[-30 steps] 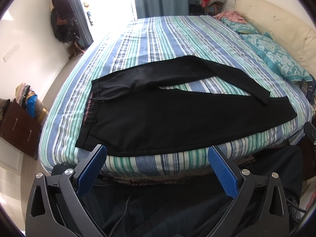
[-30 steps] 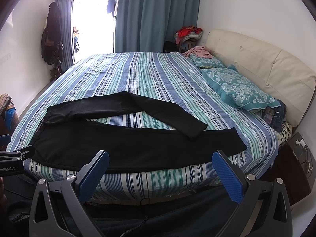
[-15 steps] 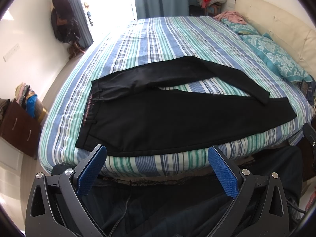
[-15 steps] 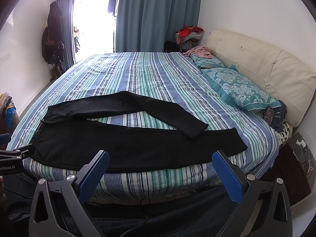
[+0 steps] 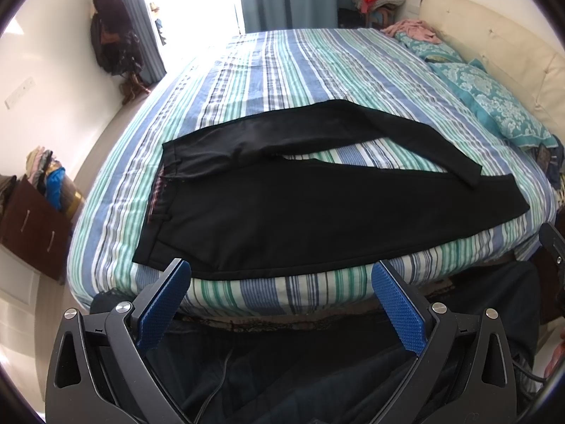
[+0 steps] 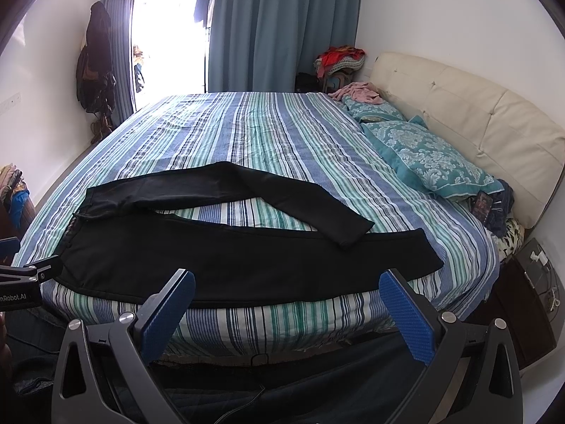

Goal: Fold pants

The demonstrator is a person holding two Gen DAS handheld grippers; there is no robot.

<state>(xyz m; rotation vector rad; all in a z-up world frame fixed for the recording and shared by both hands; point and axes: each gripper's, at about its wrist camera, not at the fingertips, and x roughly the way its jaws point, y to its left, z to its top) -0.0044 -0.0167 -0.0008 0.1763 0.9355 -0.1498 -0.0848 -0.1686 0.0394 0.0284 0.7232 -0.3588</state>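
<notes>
Black pants [image 5: 300, 212] [image 6: 219, 258] lie spread along the near edge of the striped bed [image 5: 317, 67] [image 6: 254, 134], waistband to the left. One leg runs straight to the right; the far leg bends across toward its cuff [image 6: 349, 236]. My left gripper [image 5: 280, 300] hangs open below the bed's edge, in front of the waist end, holding nothing. My right gripper [image 6: 286, 304] is also open and holds nothing, just off the near edge, before the leg's middle. Neither touches the cloth.
Teal patterned pillows [image 6: 430, 159] and a cream headboard [image 6: 476, 120] line the right side. A dark nightstand [image 6: 529, 289] stands at the right corner, a brown dresser [image 5: 31, 226] at the left. Dark fabric [image 5: 282, 371] lies below the grippers. Curtains [image 6: 282, 28] and a coat rack [image 6: 95, 60] are far back.
</notes>
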